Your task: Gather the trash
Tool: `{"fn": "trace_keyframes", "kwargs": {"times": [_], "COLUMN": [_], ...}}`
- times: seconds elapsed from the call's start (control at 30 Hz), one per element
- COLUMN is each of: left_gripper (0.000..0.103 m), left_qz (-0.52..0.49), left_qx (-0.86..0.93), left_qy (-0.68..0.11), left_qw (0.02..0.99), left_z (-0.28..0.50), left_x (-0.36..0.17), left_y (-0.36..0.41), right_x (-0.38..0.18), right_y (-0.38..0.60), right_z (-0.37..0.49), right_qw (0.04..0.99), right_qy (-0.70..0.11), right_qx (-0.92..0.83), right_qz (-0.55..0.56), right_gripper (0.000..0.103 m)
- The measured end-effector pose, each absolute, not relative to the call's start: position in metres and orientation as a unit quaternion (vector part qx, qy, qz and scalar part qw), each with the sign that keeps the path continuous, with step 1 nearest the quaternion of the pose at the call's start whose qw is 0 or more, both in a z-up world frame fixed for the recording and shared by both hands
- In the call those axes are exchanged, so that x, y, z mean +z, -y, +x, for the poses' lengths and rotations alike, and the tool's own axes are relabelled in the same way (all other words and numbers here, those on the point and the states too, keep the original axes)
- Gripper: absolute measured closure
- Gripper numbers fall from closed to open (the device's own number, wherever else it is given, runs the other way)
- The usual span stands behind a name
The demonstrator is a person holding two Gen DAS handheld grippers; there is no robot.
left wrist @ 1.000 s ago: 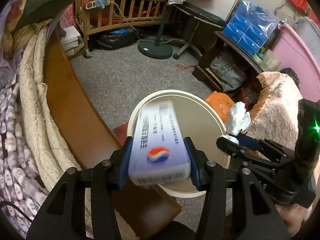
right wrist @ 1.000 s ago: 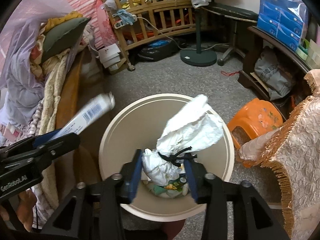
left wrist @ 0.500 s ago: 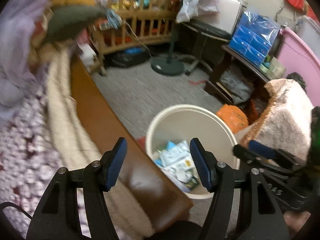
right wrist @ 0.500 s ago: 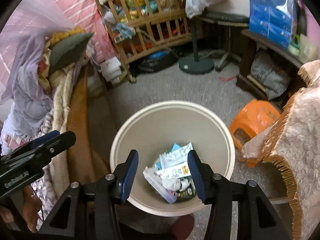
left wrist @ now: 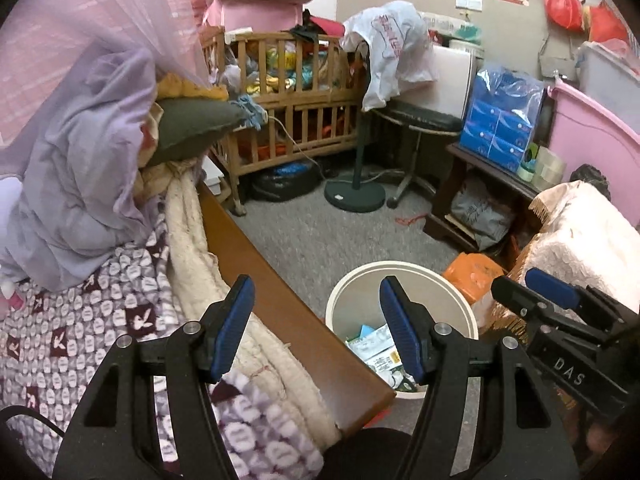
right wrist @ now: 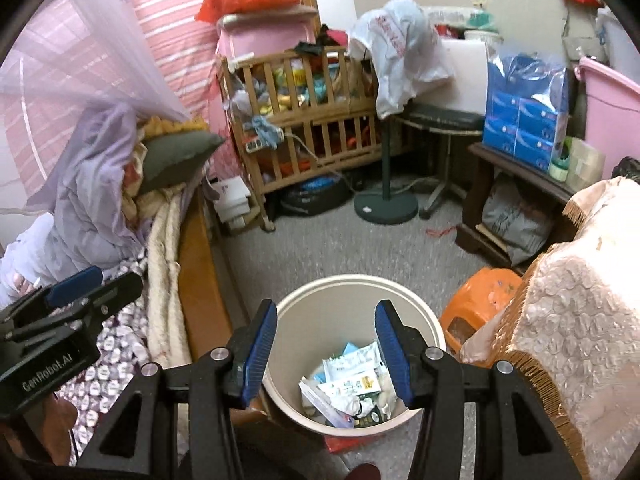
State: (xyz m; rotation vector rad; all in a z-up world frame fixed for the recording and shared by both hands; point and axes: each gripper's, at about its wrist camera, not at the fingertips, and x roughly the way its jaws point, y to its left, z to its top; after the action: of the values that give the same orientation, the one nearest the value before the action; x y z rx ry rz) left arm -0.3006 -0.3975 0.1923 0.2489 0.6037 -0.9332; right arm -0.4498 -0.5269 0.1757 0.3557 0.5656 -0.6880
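Right wrist view: the right gripper (right wrist: pixel 326 350) and left gripper (left wrist: pixel 316 326) gaped empty; jaws had just been opening. Trash (right wrist: pixel 348 388) lay in the bin (right wrist: pixel 356 284) at six o'clock — light, crumply wrappers, best pinched at an edge.

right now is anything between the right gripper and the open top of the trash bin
Nothing visible. The right gripper hangs open and empty over the bin, whose mouth is uncovered, with wrappers lying at the bottom.

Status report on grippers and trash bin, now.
Left gripper open, empty. Right gripper open, empty. Trash lies inside bin. Nothing in the way.
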Motion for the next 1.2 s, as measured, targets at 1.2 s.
{"fn": "trace_keyframes", "kwargs": {"times": [1.2], "left_gripper": [0.039], "left_qz": [0.087], "left_qx": [-0.435], "left_qy": [-0.242], "left_qw": [0.863], "left_z": [-0.309], "left_x": [0.213], "left_y": [0.365], "right_x": [0.225], "right_y": [0.491], "right_z": [-0.460], "right_qw": [0.892], "right_qy": [-0.217], "right_qx": [-0.378], "right_qz": [0.117], "right_gripper": [0.052]}}
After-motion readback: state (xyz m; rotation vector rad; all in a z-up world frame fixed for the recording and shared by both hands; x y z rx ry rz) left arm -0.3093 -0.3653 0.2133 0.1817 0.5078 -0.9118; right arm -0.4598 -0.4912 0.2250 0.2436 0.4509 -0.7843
